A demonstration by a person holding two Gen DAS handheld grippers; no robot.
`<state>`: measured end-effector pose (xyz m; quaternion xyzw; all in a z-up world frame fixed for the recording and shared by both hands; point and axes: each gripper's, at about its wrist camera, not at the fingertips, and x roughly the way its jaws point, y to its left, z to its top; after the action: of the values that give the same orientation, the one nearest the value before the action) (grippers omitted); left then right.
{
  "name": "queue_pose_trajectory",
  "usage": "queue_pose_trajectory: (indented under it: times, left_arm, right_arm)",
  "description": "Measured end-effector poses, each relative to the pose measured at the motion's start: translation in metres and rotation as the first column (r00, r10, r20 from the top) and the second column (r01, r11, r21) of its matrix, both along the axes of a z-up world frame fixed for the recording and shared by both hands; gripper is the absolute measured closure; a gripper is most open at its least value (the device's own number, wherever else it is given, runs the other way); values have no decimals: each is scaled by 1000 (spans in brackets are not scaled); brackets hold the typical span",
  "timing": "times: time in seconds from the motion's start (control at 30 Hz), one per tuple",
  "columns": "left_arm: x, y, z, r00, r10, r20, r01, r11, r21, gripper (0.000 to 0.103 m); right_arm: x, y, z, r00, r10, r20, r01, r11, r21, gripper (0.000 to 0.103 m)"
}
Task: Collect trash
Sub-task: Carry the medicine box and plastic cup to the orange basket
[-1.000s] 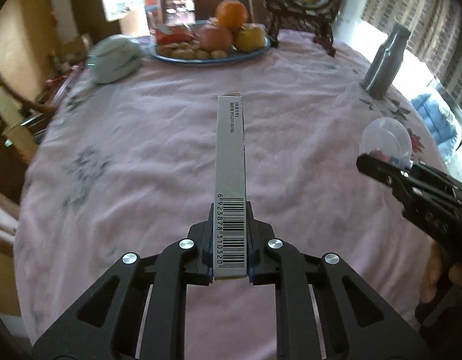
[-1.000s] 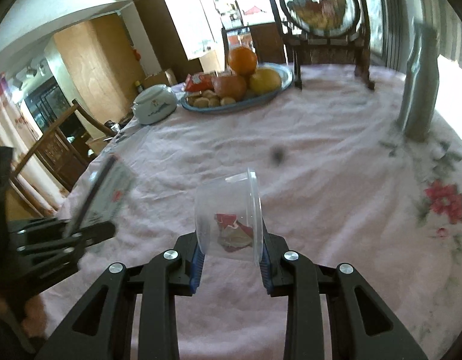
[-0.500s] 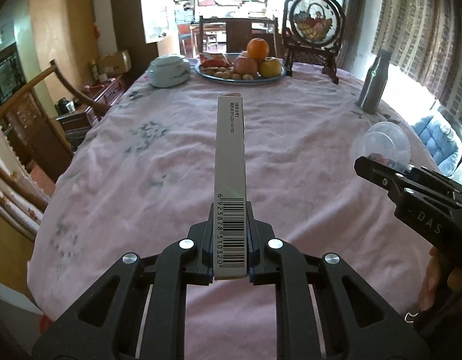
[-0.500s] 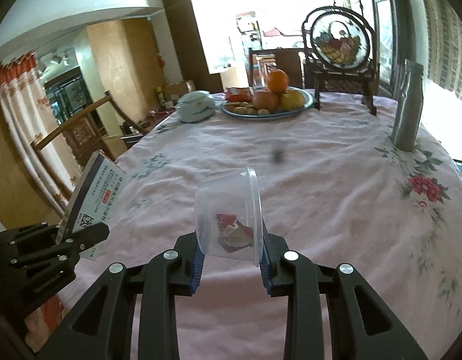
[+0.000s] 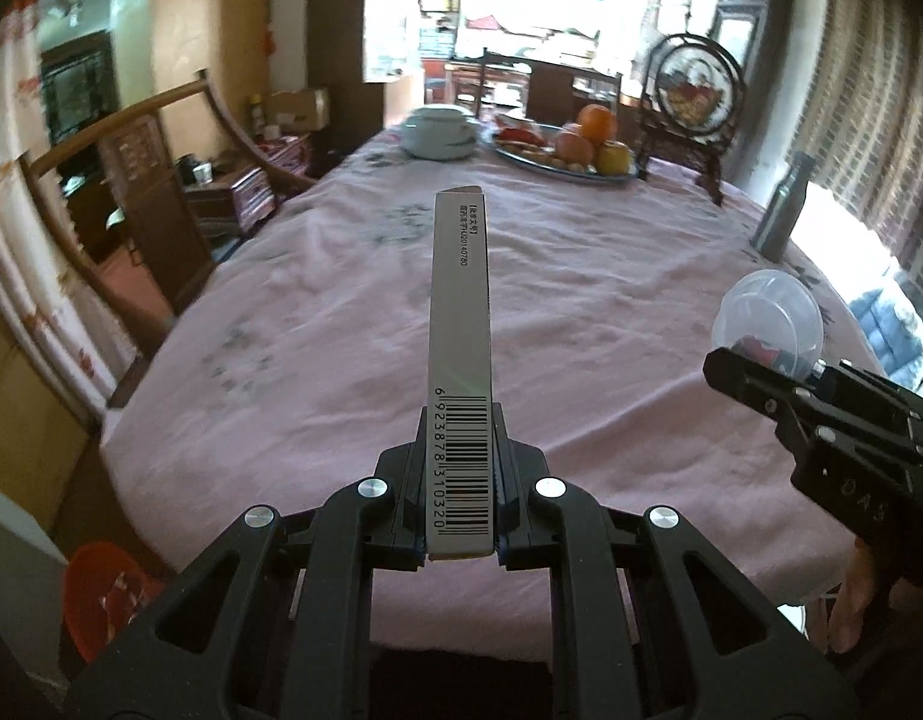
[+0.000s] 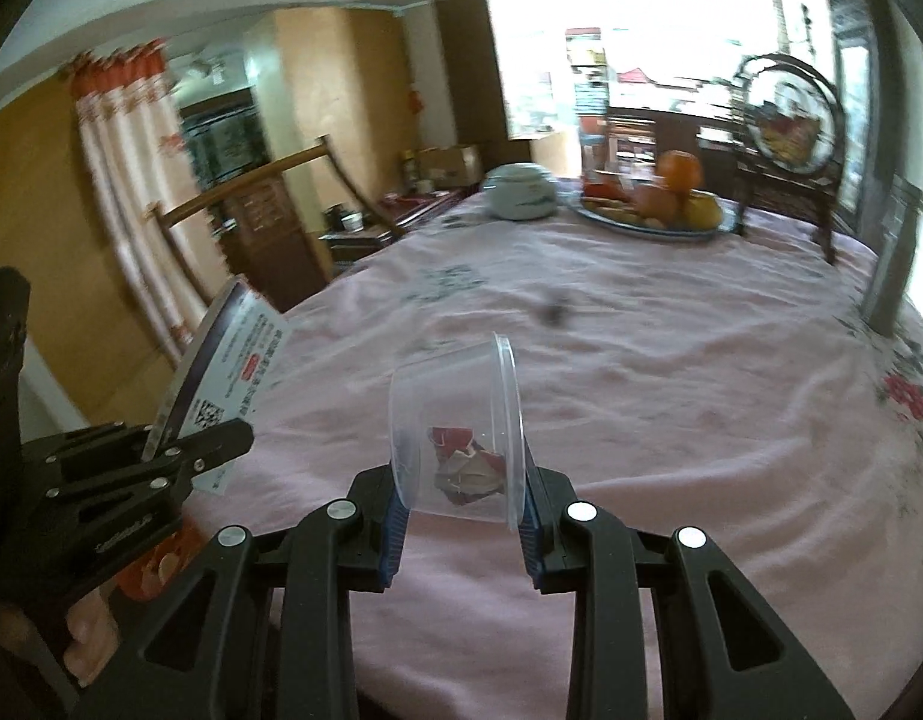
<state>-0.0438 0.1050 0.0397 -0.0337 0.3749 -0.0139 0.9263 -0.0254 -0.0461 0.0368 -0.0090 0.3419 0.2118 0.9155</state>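
Grey card is what the left gripper (image 5: 460, 501) clamps: a long, flat grey cardboard box (image 5: 461, 372) with a barcode on its narrow edge, pinched near its lower end and jutting toward twelve o'clock over the pink tablecloth (image 5: 581, 324). From the right wrist view the same box (image 6: 221, 384) shows its white printed face, leaning toward one o'clock out of the left gripper (image 6: 212, 450) at nine o'clock.

Between the blue pads of the right gripper (image 6: 461, 516) sits a clear round plastic tub (image 6: 455, 432), lying on its side with its rim toward three o'clock; the jaws close on its base and rim. Inside lies a crumpled red and white wrapper (image 6: 467, 465). In the left wrist view the right gripper (image 5: 755, 369) and the tub (image 5: 767, 315) appear at three o'clock.

Far across the table, at about one o'clock, stands a blue plate of fruit (image 5: 566, 165) with an orange on top, a white lidded bowl (image 5: 437, 132) just beside it at its nine o'clock. A grey metal bottle (image 5: 782, 216) stands upright near the table's edge at two o'clock. An orange plastic bin (image 5: 104, 600) is on the floor at eight o'clock, below the table edge.
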Motion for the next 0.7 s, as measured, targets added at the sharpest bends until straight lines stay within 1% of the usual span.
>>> queue_pose_trajectory:
  times: [0.1, 0.17, 0.27, 0.37, 0.47, 0.53, 0.6, 0.67, 0.7]
  left_arm:
    - [-18, 26, -1, 998, 63, 4, -63, 998, -20, 86]
    - [-32, 49, -4, 993, 120, 1, -120, 992, -42, 86]
    - [-50, 77, -9, 978, 211, 5, -210, 977, -38, 86]
    - [-67, 105, -16, 958, 287, 1, -286, 957, -39, 86]
    - [-84, 138, -24, 933, 359, -16, -360, 931, -56, 86]
    - [-96, 163, -34, 904, 426, -35, -428, 902, -62, 86]
    - [-104, 182, -45, 885, 461, -63, -465, 883, -72, 86]
    - [-114, 207, -62, 853, 511, -102, -519, 851, -81, 86]
    - [-120, 217, -67, 841, 528, -115, -538, 838, -84, 86]
  right_arm:
    - [-9, 32, 0, 997, 79, -8, -80, 997, -15, 72]
    - [-13, 58, -1, 988, 155, -25, -155, 988, -18, 72]
    - [-20, 92, -1, 969, 244, -46, -245, 969, -18, 72]
    - [-29, 130, -1, 942, 331, -57, -333, 942, -26, 72]
    - [-38, 171, -3, 902, 423, -83, -426, 905, -17, 72]
    - [-46, 200, -6, 874, 477, -95, -480, 877, -17, 72]
    - [-52, 233, -14, 839, 529, -125, -536, 844, -20, 72]
    - [-59, 260, -22, 811, 565, -151, -575, 818, -30, 72]
    - [-62, 273, -28, 796, 581, -169, -594, 804, -35, 72]
